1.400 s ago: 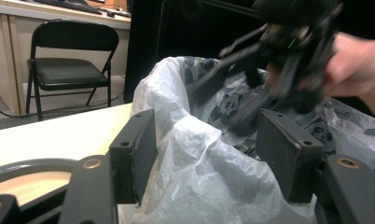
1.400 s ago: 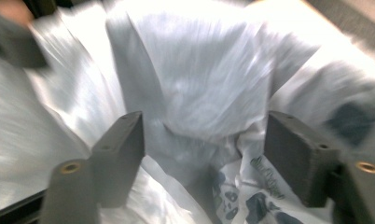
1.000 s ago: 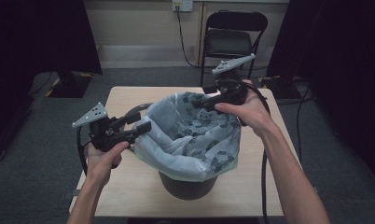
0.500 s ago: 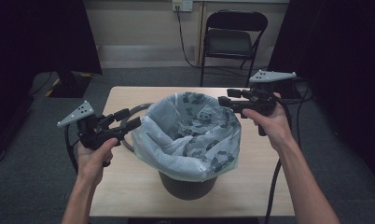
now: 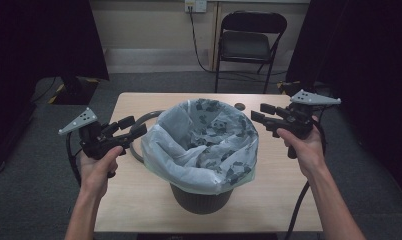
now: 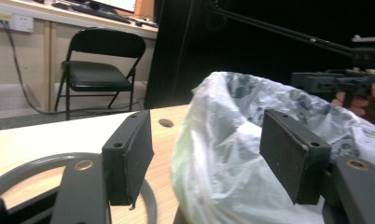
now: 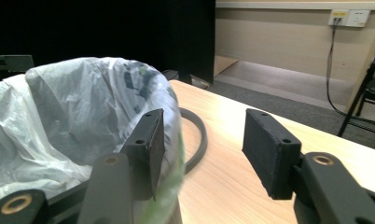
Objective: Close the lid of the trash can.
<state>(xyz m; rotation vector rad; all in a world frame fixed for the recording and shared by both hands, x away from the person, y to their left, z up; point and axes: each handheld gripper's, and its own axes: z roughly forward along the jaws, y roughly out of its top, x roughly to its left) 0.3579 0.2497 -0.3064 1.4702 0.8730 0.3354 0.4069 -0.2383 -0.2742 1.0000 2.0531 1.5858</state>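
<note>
Left tongs (image 5: 134,127) and right tongs (image 5: 259,112) both apart, empty, flanking the bin liner (image 5: 204,140) rim.

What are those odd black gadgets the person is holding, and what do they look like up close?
Each is a hand-held black gripper. The left gripper and right gripper each end in two flat, rectangular black jaws on arms with brass-coloured pivots. A grey three-cornered plate dotted with small holes sits on top, and a black cable trails back. The forearms are bare, with no sleeves in view.

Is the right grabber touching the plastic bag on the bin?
Apart. In the high view the right gripper hangs beside the bin bag with bare table showing between its jaw tips and the plastic, jaws open.
</note>
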